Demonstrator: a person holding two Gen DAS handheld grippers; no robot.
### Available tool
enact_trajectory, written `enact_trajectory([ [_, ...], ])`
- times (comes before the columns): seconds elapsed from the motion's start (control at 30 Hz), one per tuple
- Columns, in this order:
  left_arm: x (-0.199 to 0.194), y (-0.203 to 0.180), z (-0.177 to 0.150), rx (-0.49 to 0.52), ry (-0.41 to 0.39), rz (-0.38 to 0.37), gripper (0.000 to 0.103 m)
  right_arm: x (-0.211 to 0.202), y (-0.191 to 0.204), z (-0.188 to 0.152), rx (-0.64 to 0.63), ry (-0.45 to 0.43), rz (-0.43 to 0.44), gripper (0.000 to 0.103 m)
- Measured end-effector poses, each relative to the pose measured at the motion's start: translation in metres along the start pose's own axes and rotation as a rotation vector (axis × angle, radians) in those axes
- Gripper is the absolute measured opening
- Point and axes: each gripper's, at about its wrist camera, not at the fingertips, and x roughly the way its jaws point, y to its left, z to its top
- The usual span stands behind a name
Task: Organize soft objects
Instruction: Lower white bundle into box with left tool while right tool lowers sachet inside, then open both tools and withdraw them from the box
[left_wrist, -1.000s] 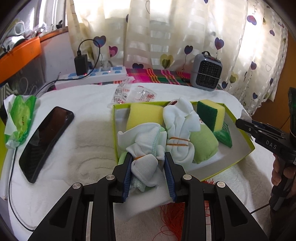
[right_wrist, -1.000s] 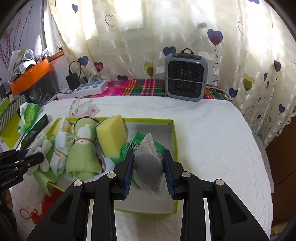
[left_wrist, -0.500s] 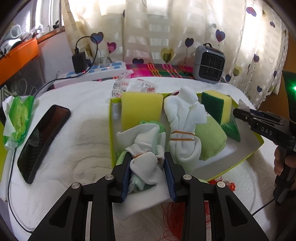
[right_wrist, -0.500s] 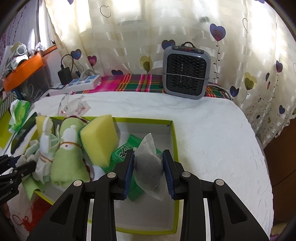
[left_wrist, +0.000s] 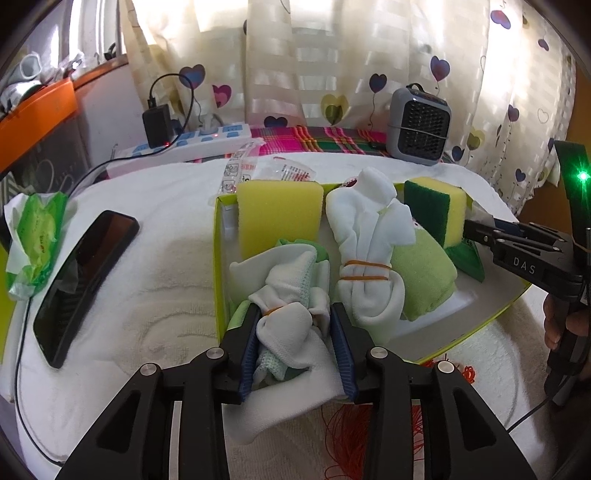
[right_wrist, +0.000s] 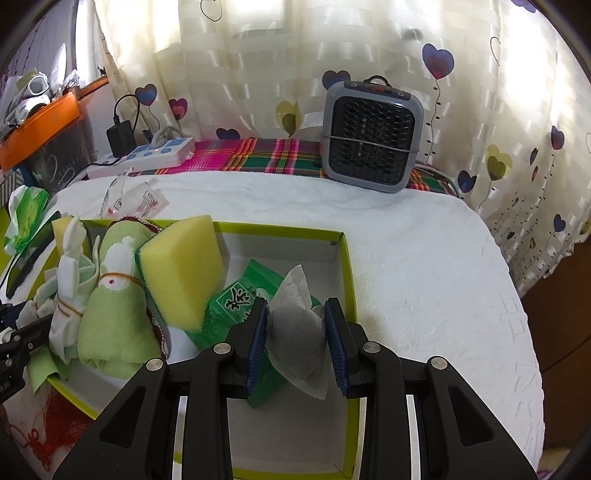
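Left wrist view: we see left gripper (left_wrist: 295, 345), jaws just widening, loosely around cloth bundle (left_wrist: 284, 295) at green box (left_wrist: 215, 258) near-left corner; right gripper (right_wrist: 297, 341) clamps tissue pack (right_wrist: 295, 328) inside. Nearly done.

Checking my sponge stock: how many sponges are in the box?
2. One plain yellow sponge stands at the box's back left corner; one green-backed sponge stands further right, beside the cloth bundles. Others may hide beneath the cloths.
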Motion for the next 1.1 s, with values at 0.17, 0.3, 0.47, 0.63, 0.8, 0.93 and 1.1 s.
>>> enact_trajectory([
  [0.17, -0.0003, -0.0001, 0.0011, 0.003, -0.002, 0.000, 0.038, 0.0001, 0.0017, -0.0003, -0.006, -0.004, 0.000, 0.035],
  [0.3, -0.0003, 0.0000, 0.0003, 0.003, -0.003, 0.000, 0.038, 0.0003, 0.0033, -0.0008, -0.014, -0.006, -0.006, 0.036],
  [0.47, -0.0005, 0.0002, 0.0006, 0.004, -0.003, -0.001, 0.039, -0.0008, 0.0042, -0.0015, -0.014, -0.009, 0.004, 0.042],
  [0.63, -0.0012, -0.0008, 0.0004, 0.005, -0.006, -0.009, 0.042, -0.0024, 0.0056, -0.0028, -0.014, -0.016, 0.002, 0.050],
  [0.8, -0.0020, -0.0016, -0.0006, 0.004, -0.010, -0.014, 0.044, -0.0044, 0.0033, -0.0034, 0.003, -0.024, 0.010, 0.054],
  [0.93, -0.0035, -0.0010, -0.0013, -0.002, -0.014, -0.018, 0.044, -0.0062, 0.0045, -0.0039, 0.000, -0.034, 0.009, 0.054],
  [1.1, -0.0061, -0.0016, -0.0023, 0.000, -0.024, -0.024, 0.049, -0.0086, 0.0046, -0.0048, 0.000, -0.038, 0.007, 0.054],
])
